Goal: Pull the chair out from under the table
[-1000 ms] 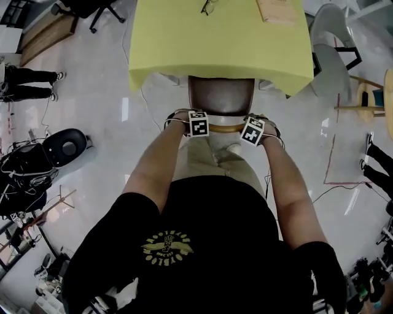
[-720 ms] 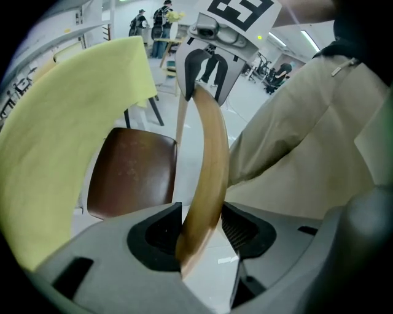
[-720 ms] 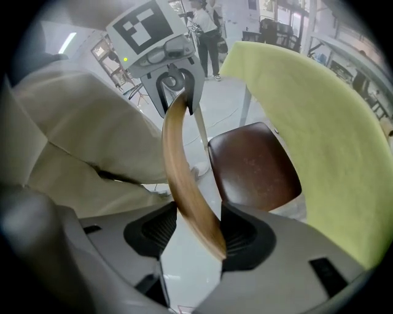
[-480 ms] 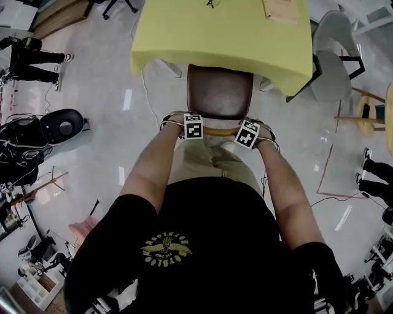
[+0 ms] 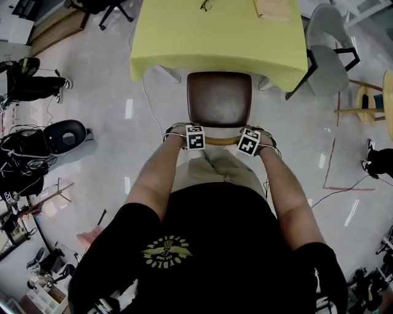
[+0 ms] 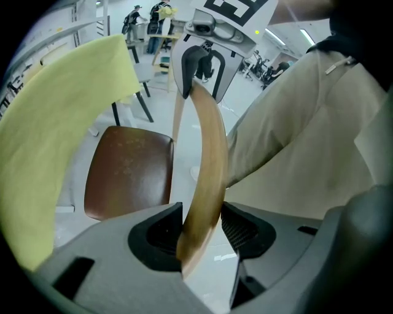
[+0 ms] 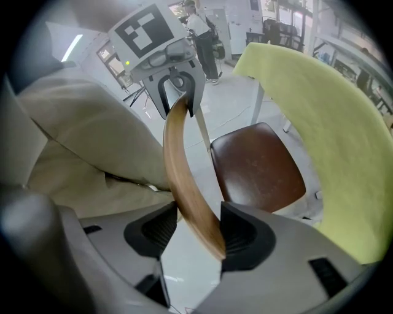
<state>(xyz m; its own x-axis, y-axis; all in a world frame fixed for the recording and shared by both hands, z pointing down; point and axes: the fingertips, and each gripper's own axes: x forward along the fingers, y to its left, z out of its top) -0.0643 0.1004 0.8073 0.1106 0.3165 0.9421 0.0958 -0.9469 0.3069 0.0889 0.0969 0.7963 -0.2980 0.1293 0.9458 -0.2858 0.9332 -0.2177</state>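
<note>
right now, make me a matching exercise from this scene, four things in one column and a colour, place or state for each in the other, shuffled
Things:
1. chair seat
2. table cover
3. backrest rail
4. glasses

Descriptions:
A. lies on the far side of the table cover
B. clamped by the left gripper at one end and the right gripper at the other
C. dark brown
D. yellow

Pairs: 1-C, 2-D, 3-B, 4-A
</note>
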